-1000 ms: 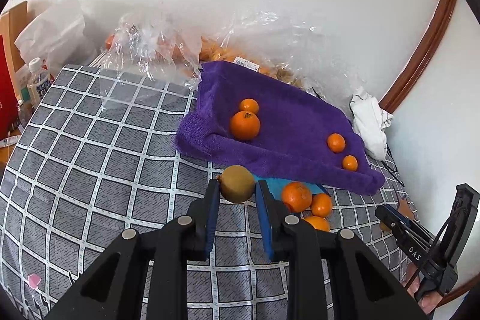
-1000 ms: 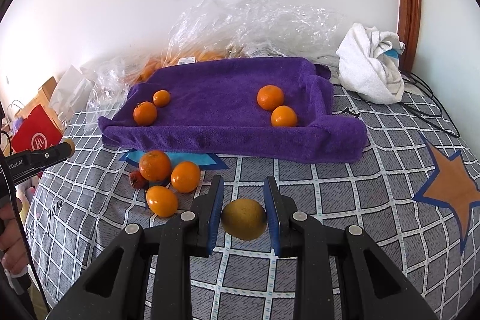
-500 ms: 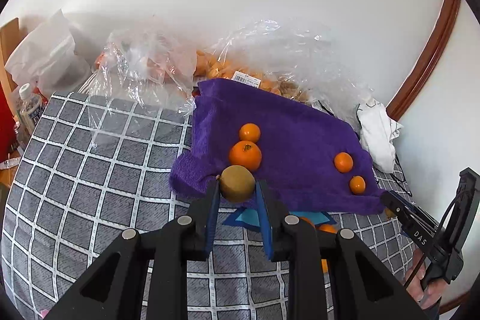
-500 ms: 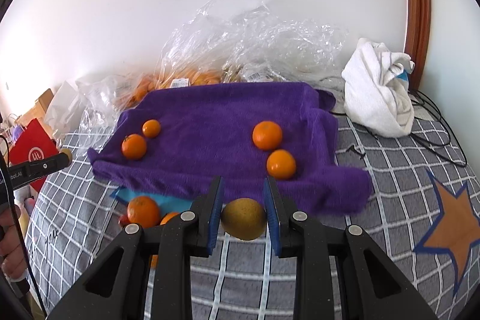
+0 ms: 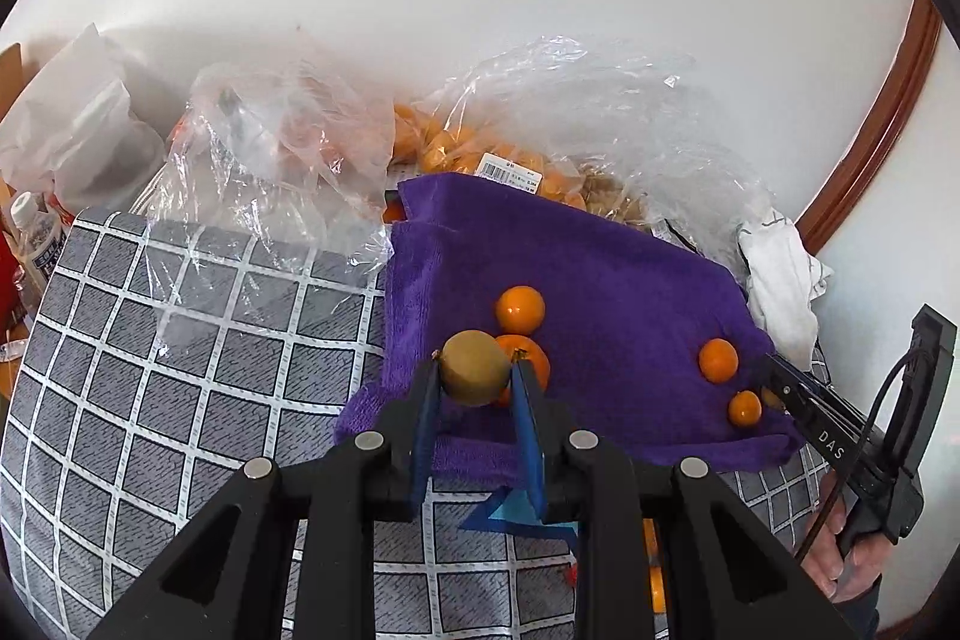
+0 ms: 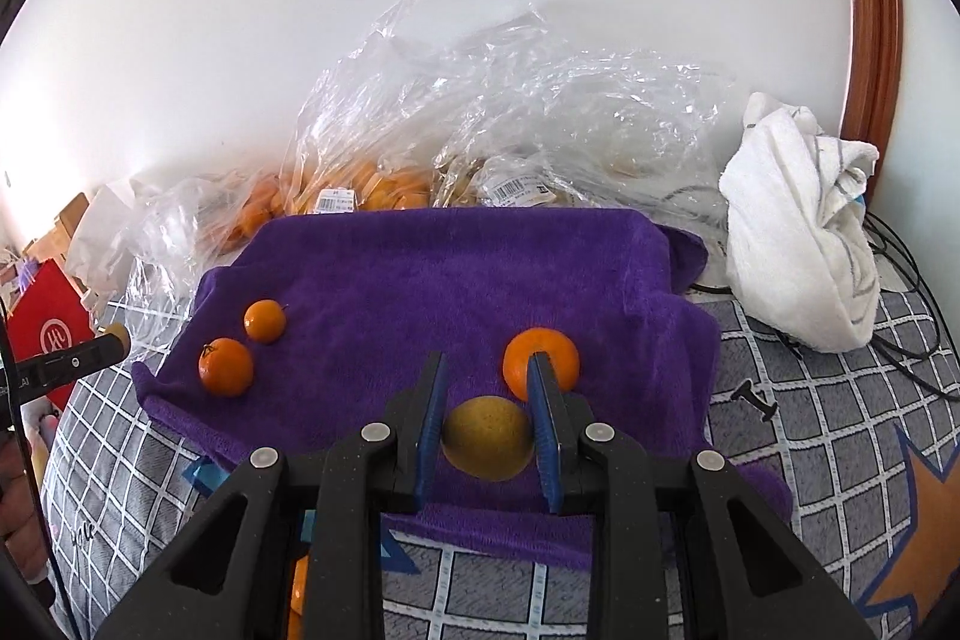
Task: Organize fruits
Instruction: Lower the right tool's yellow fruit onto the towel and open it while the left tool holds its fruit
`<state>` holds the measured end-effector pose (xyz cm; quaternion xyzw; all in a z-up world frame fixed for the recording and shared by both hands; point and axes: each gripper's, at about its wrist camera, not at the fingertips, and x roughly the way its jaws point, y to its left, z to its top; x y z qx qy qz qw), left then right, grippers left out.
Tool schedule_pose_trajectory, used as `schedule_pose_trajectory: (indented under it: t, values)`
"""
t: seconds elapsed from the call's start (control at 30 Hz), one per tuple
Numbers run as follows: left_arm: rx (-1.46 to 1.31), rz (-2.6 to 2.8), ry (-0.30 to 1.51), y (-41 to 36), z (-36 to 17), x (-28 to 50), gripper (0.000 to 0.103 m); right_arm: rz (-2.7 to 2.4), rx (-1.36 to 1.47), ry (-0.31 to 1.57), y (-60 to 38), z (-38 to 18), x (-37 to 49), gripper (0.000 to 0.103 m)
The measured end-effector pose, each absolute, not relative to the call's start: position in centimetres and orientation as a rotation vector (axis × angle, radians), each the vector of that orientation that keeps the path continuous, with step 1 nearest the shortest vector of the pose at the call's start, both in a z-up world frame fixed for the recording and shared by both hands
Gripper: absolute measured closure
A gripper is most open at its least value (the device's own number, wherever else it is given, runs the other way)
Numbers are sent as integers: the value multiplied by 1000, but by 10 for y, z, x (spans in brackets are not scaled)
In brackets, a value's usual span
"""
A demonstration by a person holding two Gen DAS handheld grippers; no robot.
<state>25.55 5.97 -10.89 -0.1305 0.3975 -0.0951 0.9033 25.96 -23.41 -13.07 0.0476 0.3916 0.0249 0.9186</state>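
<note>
Surface: grey checked bedcover (image 5: 180, 340), purple towel (image 6: 456, 280) on it
Left gripper (image 5: 474, 382): clamped on brownish fruit (image 5: 474, 367) above towel's near edge
Right gripper (image 6: 489, 418): pinching yellow-green fruit (image 6: 487, 437) over towel
Oranges (image 6: 225, 366): four on towel

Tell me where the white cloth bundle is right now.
In the right wrist view the white cloth bundle lies at the right, on the checked cover just past the purple towel's far right corner, beside the wooden door frame.

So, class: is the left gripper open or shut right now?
Shut on a fruit. The left gripper has its blue pads pressed against both sides of a yellow-brown fruit, held above the purple towel.
</note>
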Motion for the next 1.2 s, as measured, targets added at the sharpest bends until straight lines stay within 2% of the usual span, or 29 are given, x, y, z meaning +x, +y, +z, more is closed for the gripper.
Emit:
schedule_pose_trajectory:
  t: [0.37, 1.03, 1.13, 1.2]
  values:
    - [-257, -213, 835, 55, -115, 270, 80, 62, 54, 867, -223, -163, 277, 76]
    - [-262, -223, 852, 57, -123, 277, 80, 68, 28, 915, -219, -180, 276, 76]
    - [-261, -225, 852, 55, -123, 275, 80, 75, 38, 906, -220, -175, 275, 74]
    - [-256, -224, 853, 53, -121, 274, 80, 80, 47, 901, -221, -170, 273, 69]
